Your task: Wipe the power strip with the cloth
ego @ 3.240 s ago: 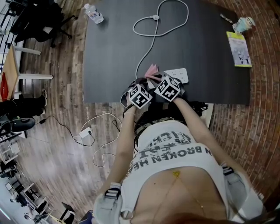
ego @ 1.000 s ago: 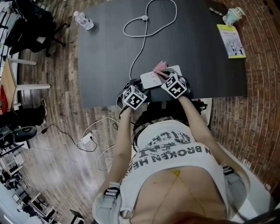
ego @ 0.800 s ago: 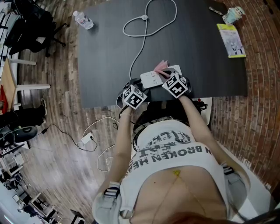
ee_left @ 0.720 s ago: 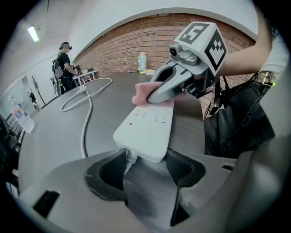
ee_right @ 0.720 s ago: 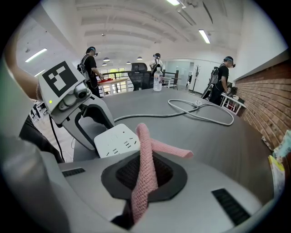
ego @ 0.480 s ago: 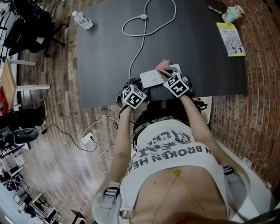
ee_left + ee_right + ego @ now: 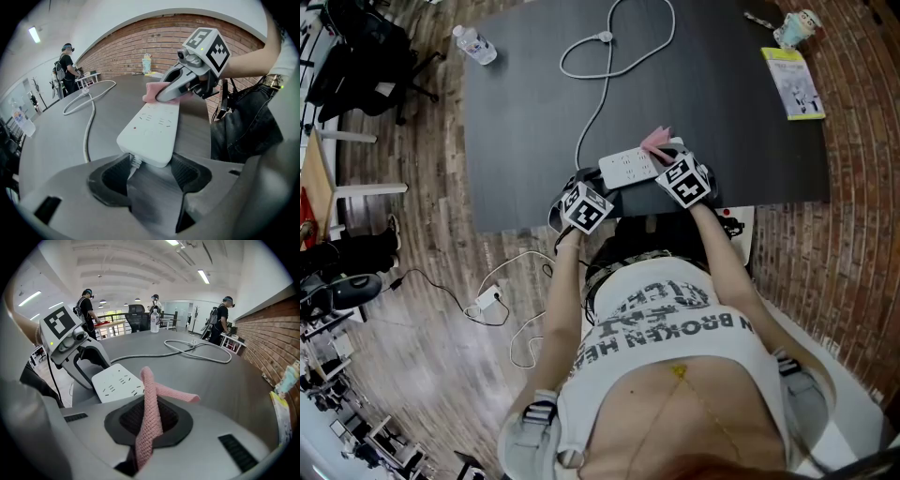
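Desk (image 7: 534, 94): strip (image 7: 152, 129) in L tongs (image 7: 150, 169), cloth (image 7: 150, 399) in R tongs (image 7: 149, 422).

Dark table (image 7: 534, 112) on wood floor (image 7: 422, 328), brick wall (image 7: 154, 33) beside.

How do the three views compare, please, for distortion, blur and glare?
Head view: fisheye bows the table edges, but lighting is even and detail sharp. Left gripper view: dark round vignette; the power strip is crisp, the surface between the near jaws smeared. Right gripper view: ceiling lights glare mildly; the cloth is sharp.
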